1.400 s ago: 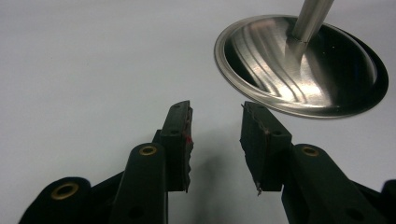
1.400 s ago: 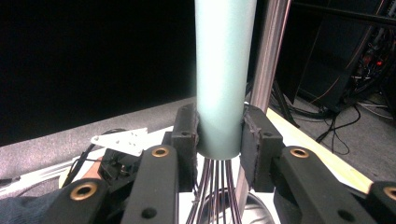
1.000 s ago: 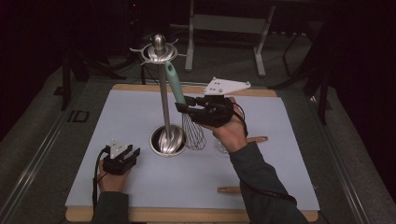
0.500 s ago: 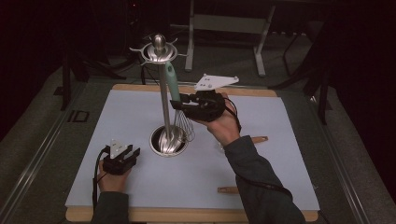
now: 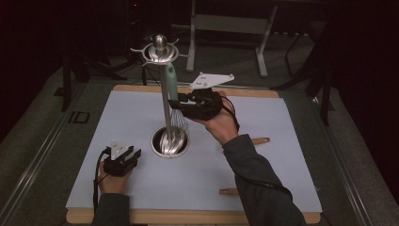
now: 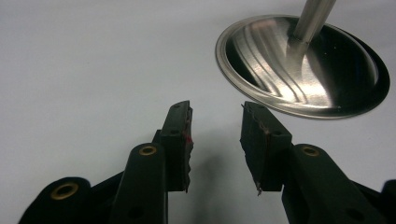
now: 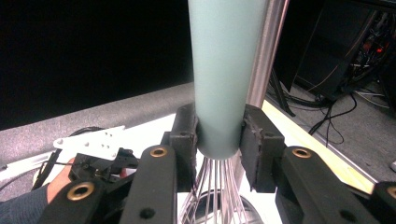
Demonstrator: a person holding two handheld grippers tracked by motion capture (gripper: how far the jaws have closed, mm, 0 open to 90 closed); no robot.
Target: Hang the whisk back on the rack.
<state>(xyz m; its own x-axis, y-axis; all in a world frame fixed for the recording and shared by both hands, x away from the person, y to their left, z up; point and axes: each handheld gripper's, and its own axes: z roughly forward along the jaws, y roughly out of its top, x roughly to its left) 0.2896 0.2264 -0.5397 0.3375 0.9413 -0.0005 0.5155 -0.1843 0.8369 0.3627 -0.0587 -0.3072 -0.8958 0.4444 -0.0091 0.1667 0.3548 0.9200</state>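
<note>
Teal-handled whisk (image 5: 170, 87) nearer steel pole (image 5: 165, 106)

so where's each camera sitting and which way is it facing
High view: fixed above the person's side, looking forward and down on the mat; both forearms, left gripper, right gripper.
Left gripper view: rides the left gripper, looks along its open jaws at the mat and stand base.
Right gripper view: rides the right gripper, its pads against the whisk handle.
Shared: the stand's pole shows in all three.

Two wooden handles (image 5: 259, 141) lie on the pale mat (image 5: 291, 155) over a wooden board (image 5: 188, 217).
</note>
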